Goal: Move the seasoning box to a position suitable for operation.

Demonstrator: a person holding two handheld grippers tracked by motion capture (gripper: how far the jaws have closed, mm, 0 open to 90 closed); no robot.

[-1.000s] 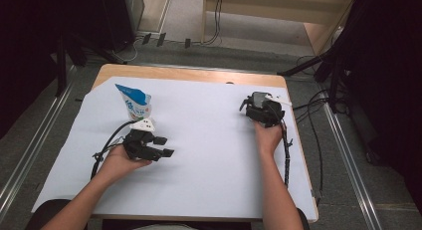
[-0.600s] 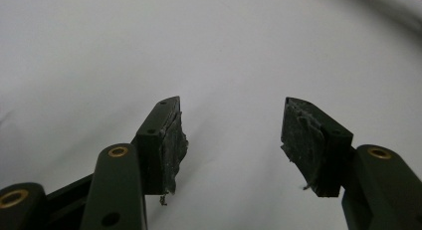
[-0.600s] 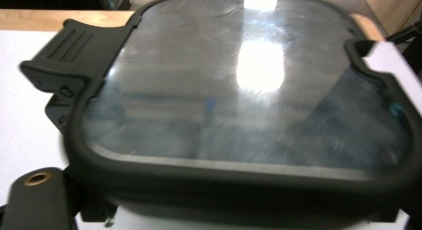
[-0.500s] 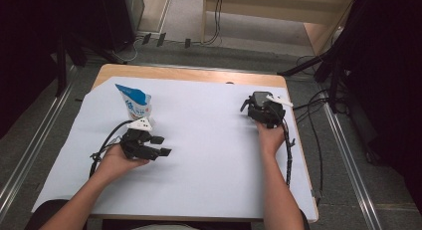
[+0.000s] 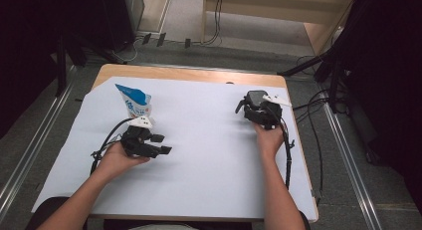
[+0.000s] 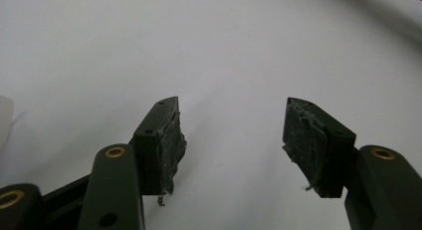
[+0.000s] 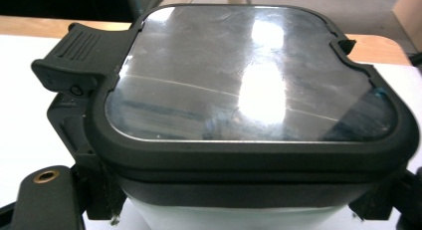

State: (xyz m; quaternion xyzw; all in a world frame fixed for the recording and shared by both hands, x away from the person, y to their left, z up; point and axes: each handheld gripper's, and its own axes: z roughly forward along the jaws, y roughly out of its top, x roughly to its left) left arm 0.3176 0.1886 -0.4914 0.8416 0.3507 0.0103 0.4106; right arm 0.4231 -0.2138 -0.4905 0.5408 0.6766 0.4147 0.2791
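A square container [image 5: 255,98] with a dark lid, a clear window and a side latch stands at the right of the table. It shows close up in the right gripper view, container [image 7: 249,90]. My right gripper [image 5: 252,107] has its jaws at the container's two sides. The jaws have just been closing, and the pads press on its lower body, right gripper [image 7: 234,212]. My left gripper [image 5: 162,144] lies low over the white sheet with the jaws apart, left gripper [image 6: 231,135], and only bare sheet between them. A blue and white pouch [image 5: 133,103] stands upright just behind it.
A white sheet [image 5: 209,160] covers most of the wooden table [image 5: 189,73]. Cables trail from both grippers, one along the right forearm [image 5: 287,155]. Metal rails and floor cables lie beyond the table's left and right edges.
The right gripper has shifted slightly with the container between its jaws. The left hand and the pouch have stayed in place.
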